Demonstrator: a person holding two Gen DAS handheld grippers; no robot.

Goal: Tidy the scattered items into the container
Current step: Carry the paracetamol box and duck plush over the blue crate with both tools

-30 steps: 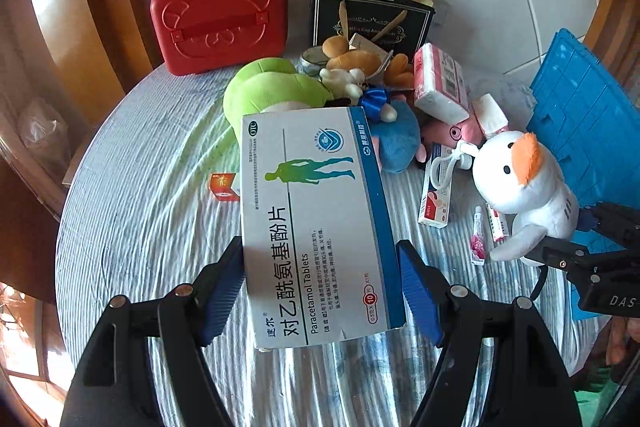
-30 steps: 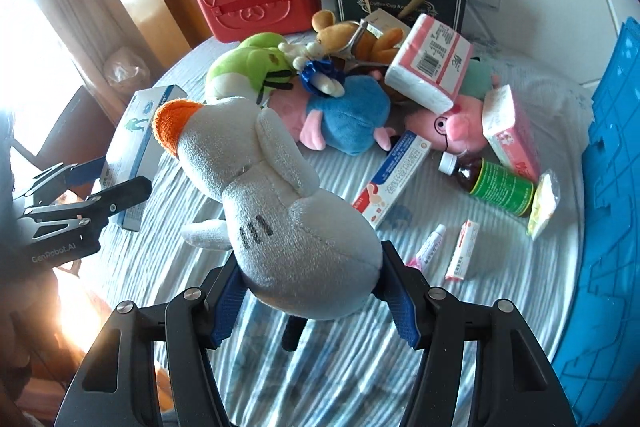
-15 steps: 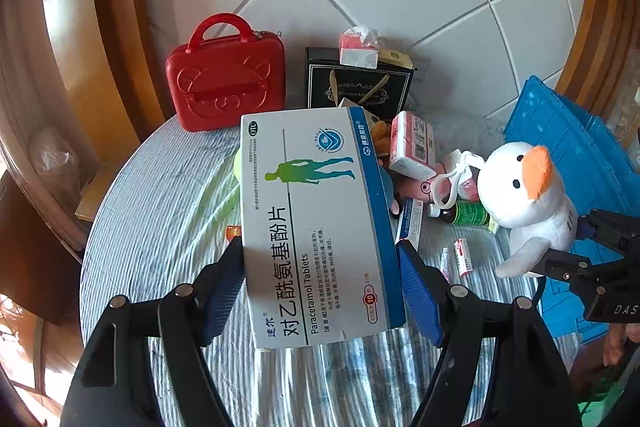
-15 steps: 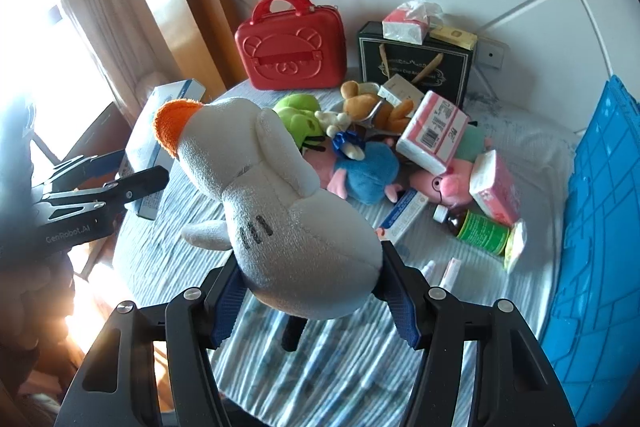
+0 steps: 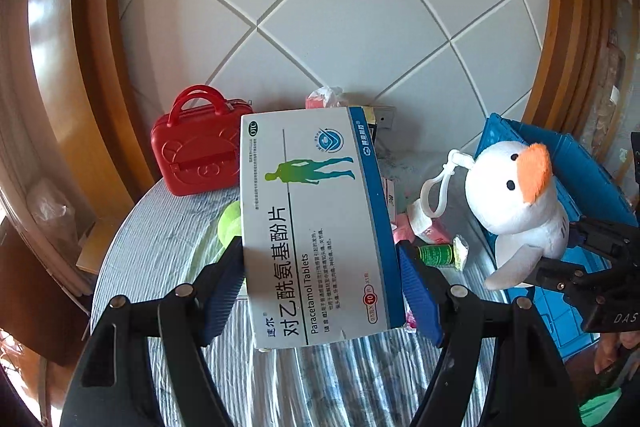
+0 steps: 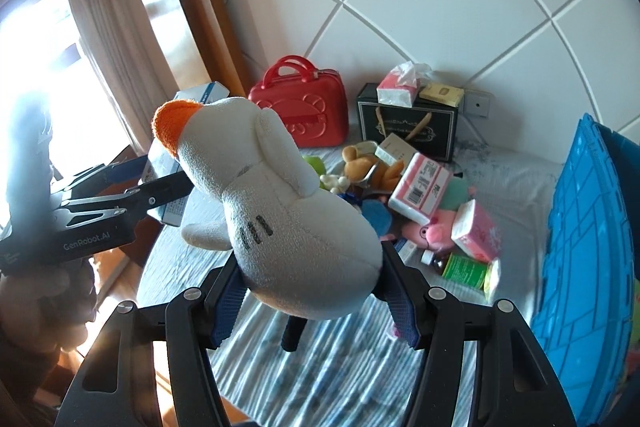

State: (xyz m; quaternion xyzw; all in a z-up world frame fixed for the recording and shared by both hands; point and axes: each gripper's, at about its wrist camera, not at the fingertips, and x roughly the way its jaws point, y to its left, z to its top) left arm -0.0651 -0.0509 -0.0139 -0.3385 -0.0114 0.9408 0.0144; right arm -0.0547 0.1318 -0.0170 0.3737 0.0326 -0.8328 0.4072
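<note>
Left wrist view: the left hand-held gripper (image 5: 322, 291) is clamped on a paracetamol box (image 5: 316, 223), one blue pad against each long side, holding it flat and clear above the table (image 5: 168, 251). Off to the right the other gripper carries a white plush duck (image 5: 516, 203), with the blue crate (image 5: 576, 171) right behind it. Low on the table I can see a green bottle (image 5: 436, 254); the box hides most of the rest. A red case (image 5: 196, 155) stands at the back.

Right wrist view: the right hand-held gripper (image 6: 310, 293) squeezes the duck (image 6: 280, 211) by its body, jaws about half spread, the toy bulging between the pads. Below it the pile is plainly unsorted: a pink tissue pack (image 6: 422, 189), a pink pig toy (image 6: 434, 233), a brown plush (image 6: 362, 163) and the bottle (image 6: 464, 269) all lie on the table (image 6: 516, 195). The crate (image 6: 588, 227) stands at the right edge; I cannot see inside it.

My guess is the tidying is early: two items lifted, none visibly stowed, most still scattered.
</note>
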